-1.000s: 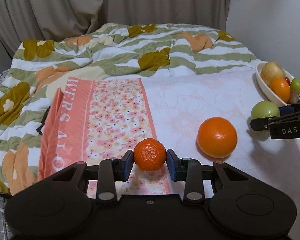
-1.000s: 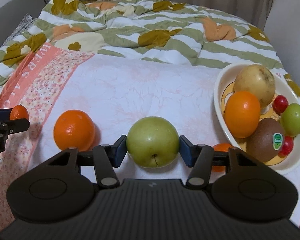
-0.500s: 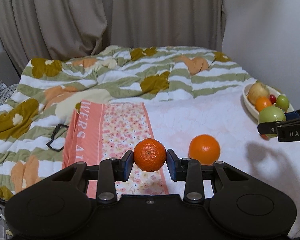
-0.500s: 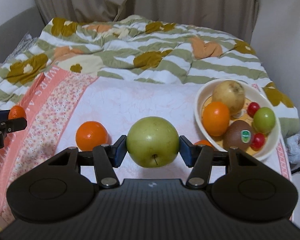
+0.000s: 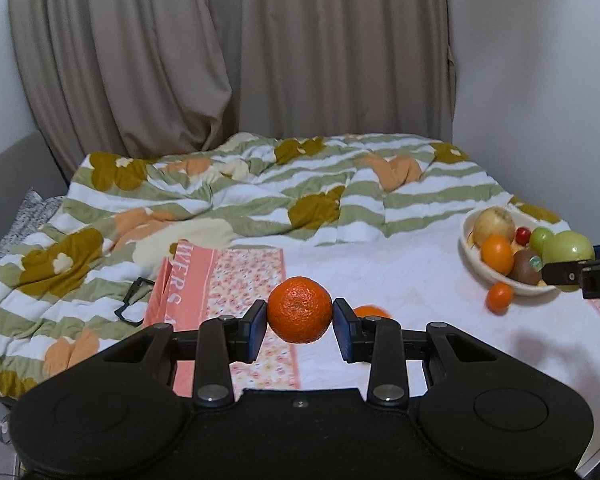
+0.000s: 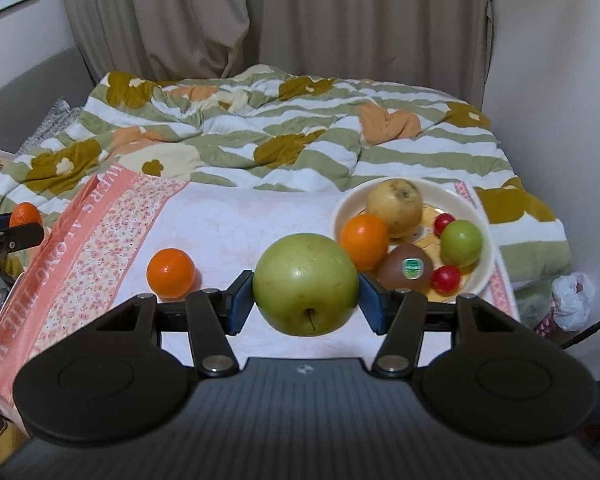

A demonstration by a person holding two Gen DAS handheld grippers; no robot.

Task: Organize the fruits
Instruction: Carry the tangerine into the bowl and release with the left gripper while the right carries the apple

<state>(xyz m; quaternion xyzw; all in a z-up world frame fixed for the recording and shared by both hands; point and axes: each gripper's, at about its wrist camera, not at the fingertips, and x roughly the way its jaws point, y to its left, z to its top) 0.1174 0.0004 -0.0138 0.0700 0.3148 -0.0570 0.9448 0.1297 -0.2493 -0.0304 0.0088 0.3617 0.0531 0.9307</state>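
My left gripper [image 5: 300,326] is shut on a small mandarin [image 5: 299,309] and holds it high above the bed. My right gripper [image 6: 306,304] is shut on a green apple [image 6: 306,283], lifted in front of the white fruit bowl [image 6: 482,272]. The bowl holds a pear [image 6: 395,202], an orange [image 6: 364,241], a kiwi [image 6: 408,267], a small green fruit and cherry tomatoes. A loose orange [image 6: 170,273] lies on the white sheet left of the apple. A small mandarin [image 5: 499,297] lies beside the bowl [image 5: 469,245] in the left wrist view. The right gripper shows there with the apple [image 5: 567,246].
A pink floral cloth [image 6: 92,248] lies on the left of the bed. A crumpled green-striped blanket [image 6: 284,136] covers the far half. Black glasses [image 5: 134,300] lie by the cloth. Curtains and a wall stand behind. A white bag [image 6: 572,300] sits at the right.
Both grippers have risen and pulled back from the bed, each with its fruit held. The right gripper with the apple now stands nearer the bowl.
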